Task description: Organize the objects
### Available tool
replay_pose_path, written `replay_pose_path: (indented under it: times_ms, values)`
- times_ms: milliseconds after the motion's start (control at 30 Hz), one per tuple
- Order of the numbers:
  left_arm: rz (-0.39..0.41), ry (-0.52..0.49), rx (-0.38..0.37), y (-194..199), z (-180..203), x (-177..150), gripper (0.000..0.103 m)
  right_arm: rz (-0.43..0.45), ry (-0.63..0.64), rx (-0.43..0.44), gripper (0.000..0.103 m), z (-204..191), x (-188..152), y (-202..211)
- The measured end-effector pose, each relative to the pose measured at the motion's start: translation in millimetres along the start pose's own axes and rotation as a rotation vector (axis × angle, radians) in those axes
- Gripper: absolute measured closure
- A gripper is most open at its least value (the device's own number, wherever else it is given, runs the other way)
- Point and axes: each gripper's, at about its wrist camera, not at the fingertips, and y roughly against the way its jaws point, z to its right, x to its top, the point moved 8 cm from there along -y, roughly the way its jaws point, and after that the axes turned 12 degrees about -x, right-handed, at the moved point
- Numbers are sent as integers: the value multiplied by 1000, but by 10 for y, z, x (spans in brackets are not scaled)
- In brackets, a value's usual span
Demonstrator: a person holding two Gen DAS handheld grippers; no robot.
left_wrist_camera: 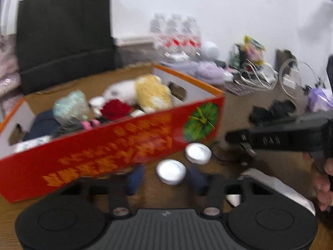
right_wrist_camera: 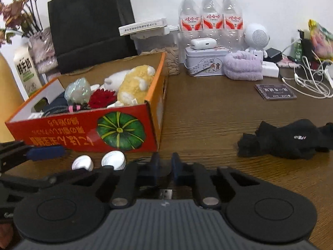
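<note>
Two white caps lie on the wooden table in front of the red pumpkin box [left_wrist_camera: 104,152] [right_wrist_camera: 62,137]. In the blurred left wrist view the near cap [left_wrist_camera: 170,171] sits between the tips of my left gripper [left_wrist_camera: 165,178], which is open with a gap beside the cap. The far cap [left_wrist_camera: 197,153] lies just beyond. From the right wrist both caps [right_wrist_camera: 82,163] [right_wrist_camera: 113,160] show, with a left fingertip [right_wrist_camera: 46,153] short of them. My right gripper [right_wrist_camera: 165,164] [left_wrist_camera: 233,137] is shut over a dark round patch; whether it pinches anything is unclear. The box holds a plush toy [right_wrist_camera: 133,85], a red flower and more.
A black cloth [right_wrist_camera: 291,139] lies right of my grippers. Along the wall stand a black bag [right_wrist_camera: 91,20], water bottles [right_wrist_camera: 210,18], a tin [right_wrist_camera: 205,62], a purple towel [right_wrist_camera: 243,66], a white speaker [right_wrist_camera: 257,35] and cables [right_wrist_camera: 308,79]. A milk carton [right_wrist_camera: 26,68] stands far left. A hand [left_wrist_camera: 324,179] holds the right gripper.
</note>
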Motion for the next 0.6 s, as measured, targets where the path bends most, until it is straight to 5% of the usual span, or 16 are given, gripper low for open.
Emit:
replay_pose_path:
  times_ms: [167,300,467,600]
  values:
    - [21,-107,17,106,188,31,76,35,-8,11,100,12,40,78]
    - [82,-102,59,451,265,241,76,70,-28,1,100,82,135,247]
    - [224,-52,139,1287,413,504,76,209,-51,70,100,69,188,1058]
    - [326,-41,145,2015,750,335,76,245,-95,109,100,97,-99,1734]
